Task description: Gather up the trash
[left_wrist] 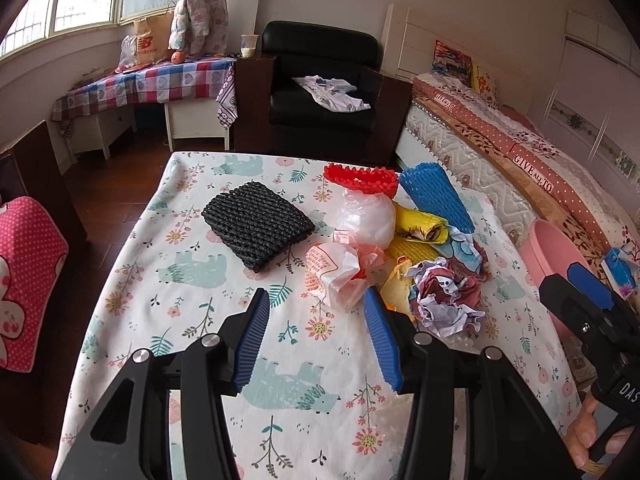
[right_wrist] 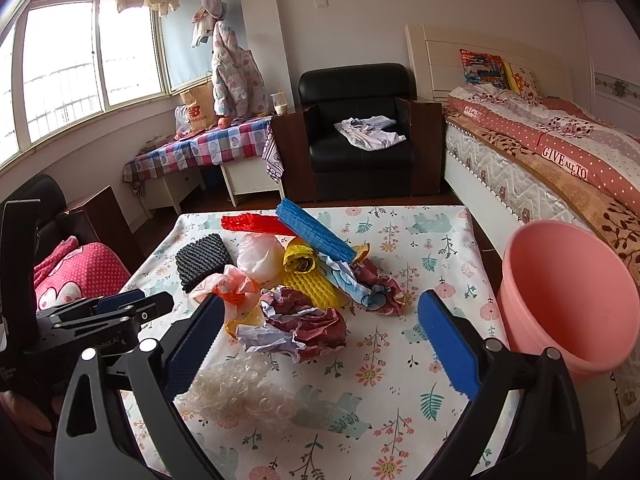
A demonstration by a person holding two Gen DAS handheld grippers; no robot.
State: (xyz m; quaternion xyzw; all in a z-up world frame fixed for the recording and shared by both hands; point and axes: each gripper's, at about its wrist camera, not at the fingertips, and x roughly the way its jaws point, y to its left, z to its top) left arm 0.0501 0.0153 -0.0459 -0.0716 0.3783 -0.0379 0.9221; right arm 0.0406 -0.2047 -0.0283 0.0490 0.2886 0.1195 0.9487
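1. Trash pile (right_wrist: 304, 292) sits mid-tabletop (right_wrist: 400, 360) on the floral cloth, pink bucket (right_wrist: 568, 300) just off its right edge.
2. Left gripper (left_wrist: 316, 320) and right gripper (right_wrist: 320, 336): jaws released, holding nothing.
3. Bed (right_wrist: 560, 152), armchair (right_wrist: 360, 120) behind; bucket's base cut off.

Daylit bedroom, black armchair (right_wrist: 357, 120), bed (right_wrist: 540, 152)

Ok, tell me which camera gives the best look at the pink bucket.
The right wrist view: the pink bucket shows nearly whole there, open mouth and bare inside visible, standing at the table's right edge beside the bed. The left wrist view catches only part of its rim and wall, partly hidden behind the right gripper.
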